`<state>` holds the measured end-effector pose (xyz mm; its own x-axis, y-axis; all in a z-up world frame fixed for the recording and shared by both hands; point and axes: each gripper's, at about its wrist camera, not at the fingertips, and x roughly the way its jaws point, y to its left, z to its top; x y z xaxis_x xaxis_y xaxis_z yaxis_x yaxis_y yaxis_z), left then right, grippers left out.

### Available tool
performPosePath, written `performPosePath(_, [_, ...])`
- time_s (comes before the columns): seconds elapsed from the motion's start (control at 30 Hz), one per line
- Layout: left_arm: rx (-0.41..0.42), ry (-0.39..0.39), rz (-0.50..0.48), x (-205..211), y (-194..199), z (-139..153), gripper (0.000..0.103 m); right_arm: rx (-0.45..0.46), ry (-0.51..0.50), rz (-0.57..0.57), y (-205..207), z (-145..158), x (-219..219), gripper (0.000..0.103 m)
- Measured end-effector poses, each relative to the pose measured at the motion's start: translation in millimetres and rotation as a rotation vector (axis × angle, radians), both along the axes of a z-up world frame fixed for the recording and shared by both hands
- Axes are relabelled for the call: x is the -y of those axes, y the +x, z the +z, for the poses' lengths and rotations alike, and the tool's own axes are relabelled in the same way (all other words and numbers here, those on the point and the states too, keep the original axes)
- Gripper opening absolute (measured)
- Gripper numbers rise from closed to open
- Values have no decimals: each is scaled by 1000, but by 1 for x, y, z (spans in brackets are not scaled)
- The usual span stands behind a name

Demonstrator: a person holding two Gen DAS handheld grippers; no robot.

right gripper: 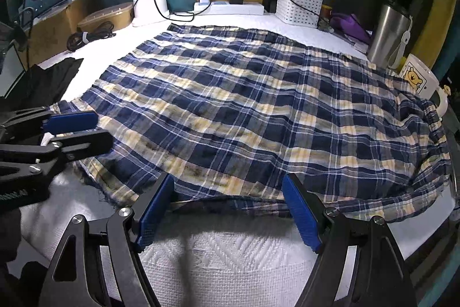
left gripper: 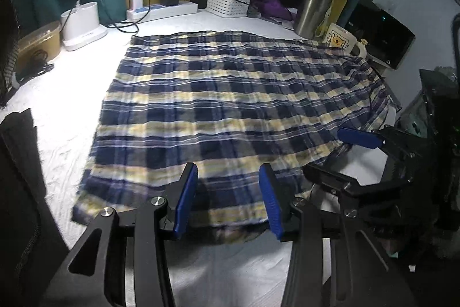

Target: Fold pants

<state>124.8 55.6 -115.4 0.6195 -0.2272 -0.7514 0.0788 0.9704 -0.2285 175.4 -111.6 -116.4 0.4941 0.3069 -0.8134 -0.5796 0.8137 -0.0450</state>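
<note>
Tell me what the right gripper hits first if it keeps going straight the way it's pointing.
Most likely the near edge of the plaid pants: the right gripper points down at the hem with open jaws and nothing between them. Depth is unclear, so it may touch the white table cover just short of it.

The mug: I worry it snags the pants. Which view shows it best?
Right wrist: the mug shows clearly, printed face and handle, pants against it. Left wrist shows it smaller, far off.

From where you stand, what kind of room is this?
Probably a home desk corner, though little of the room shows. A power strip with chargers, a desk lamp and a bear mug crowd a white-covered table where plaid pants lie spread.
</note>
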Motion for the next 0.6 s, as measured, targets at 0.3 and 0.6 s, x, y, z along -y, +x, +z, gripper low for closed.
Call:
performPosePath(0.3, [-27,45,-19,11,-6,-14,44,-3,16,25,3,-5,-12,79])
performPosePath(0.6, [-8,59,-9,6,-26,-15,44,-3,13,38,-6,-13,-10,79])
